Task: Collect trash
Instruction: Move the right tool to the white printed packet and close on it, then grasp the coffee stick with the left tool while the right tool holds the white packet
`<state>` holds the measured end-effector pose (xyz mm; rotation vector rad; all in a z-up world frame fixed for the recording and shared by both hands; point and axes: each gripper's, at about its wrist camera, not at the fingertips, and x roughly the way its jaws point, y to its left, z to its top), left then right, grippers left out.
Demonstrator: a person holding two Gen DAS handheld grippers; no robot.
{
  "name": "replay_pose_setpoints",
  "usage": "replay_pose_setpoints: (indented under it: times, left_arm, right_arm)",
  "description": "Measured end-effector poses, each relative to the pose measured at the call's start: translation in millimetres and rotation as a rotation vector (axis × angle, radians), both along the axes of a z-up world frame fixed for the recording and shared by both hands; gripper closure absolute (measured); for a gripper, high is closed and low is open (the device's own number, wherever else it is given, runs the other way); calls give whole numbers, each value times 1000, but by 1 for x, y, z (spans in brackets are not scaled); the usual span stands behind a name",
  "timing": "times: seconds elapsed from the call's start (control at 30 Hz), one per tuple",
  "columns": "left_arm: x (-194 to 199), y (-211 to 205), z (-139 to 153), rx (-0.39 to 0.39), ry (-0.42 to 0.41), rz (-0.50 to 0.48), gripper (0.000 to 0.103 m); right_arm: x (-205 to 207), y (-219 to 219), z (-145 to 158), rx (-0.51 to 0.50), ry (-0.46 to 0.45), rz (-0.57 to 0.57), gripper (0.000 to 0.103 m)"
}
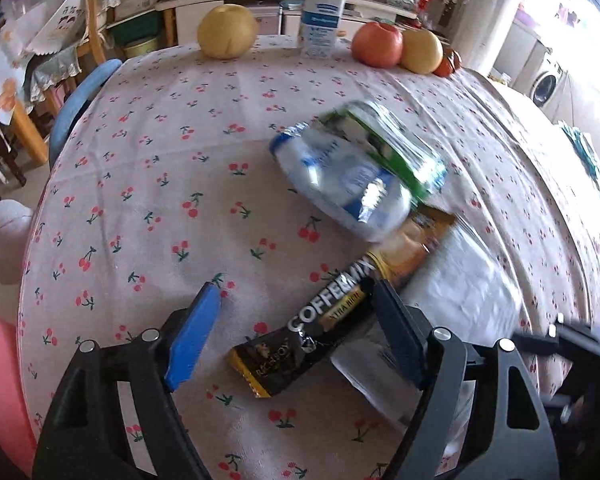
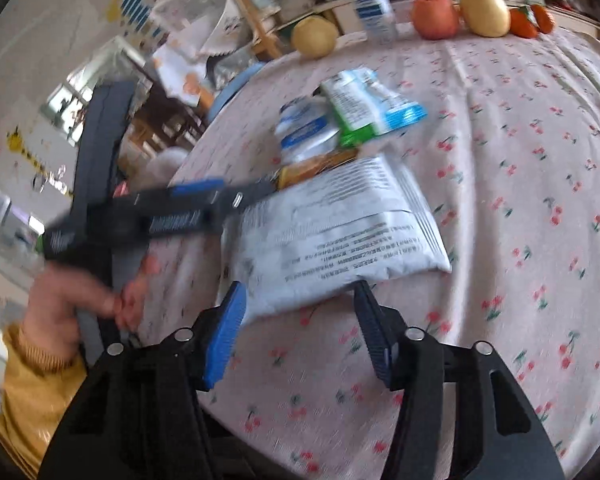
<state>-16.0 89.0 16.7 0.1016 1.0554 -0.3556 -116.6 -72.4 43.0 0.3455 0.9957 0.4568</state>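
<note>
A pile of trash lies on the cherry-print table [image 1: 160, 184]: a black and gold coffee-mix sachet [image 1: 320, 320], a crumpled clear plastic bottle [image 1: 348, 184], a green and white wrapper [image 1: 396, 148] and a large white printed bag [image 1: 460, 284]. My left gripper [image 1: 296, 304] is open, its fingers on either side of the sachet's near part. In the right wrist view my right gripper [image 2: 300, 300] is open at the near edge of the white bag [image 2: 340, 232]. The left gripper [image 2: 204, 200] also shows there from the side, left of the bag. The bottle [image 2: 304, 132] and the wrapper [image 2: 364, 104] lie beyond.
At the table's far edge stand a yellow pear [image 1: 227, 32], a white bottle [image 1: 323, 12], a red apple [image 1: 378, 44], another pear [image 1: 422, 50] and small oranges [image 1: 450, 64]. A blue chair [image 1: 80, 100] is at the table's left. Cluttered shelves lie behind.
</note>
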Motion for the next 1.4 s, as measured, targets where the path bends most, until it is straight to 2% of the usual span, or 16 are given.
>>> replay_pose_setpoints:
  times: [0.13, 0.23, 0.37, 0.5, 0.63, 0.73, 0.83, 1.07, 1.27, 1.4]
  left_arm:
    - [-7, -5, 0, 12, 1, -38, 24]
    - [-15, -14, 0, 9, 6, -94, 24]
    - [-24, -24, 0, 9, 9, -171, 24]
    - [-23, -22, 2, -27, 22, -177, 24]
    - [-17, -14, 0, 66, -23, -105, 26]
    - [-16, -17, -1, 110, -48, -109, 30]
    - [-16, -22, 1, 116, -72, -129, 37]
    - [-9, -31, 1, 90, -87, -129, 65]
    - [-7, -31, 1, 82, -90, -88, 78]
    - [-6, -18, 4, 63, -82, -24, 82]
  right_arm:
    - [16, -17, 0, 29, -16, -68, 43]
    - [28, -21, -1, 32, -17, -86, 35]
    - [48, -15, 1, -66, -66, -77, 24]
    - [55, -6, 0, -156, -101, -69, 17]
    - [60, 1, -2, -187, -111, -49, 13]
    - [60, 6, -5, -234, -110, -42, 12]
    - [58, 11, -6, -257, -106, -32, 10]
    - [57, 16, -7, -311, -96, -14, 10]
    - [55, 20, -8, -336, -107, 2, 9]
    - [51, 30, -11, -415, -139, 30, 9]
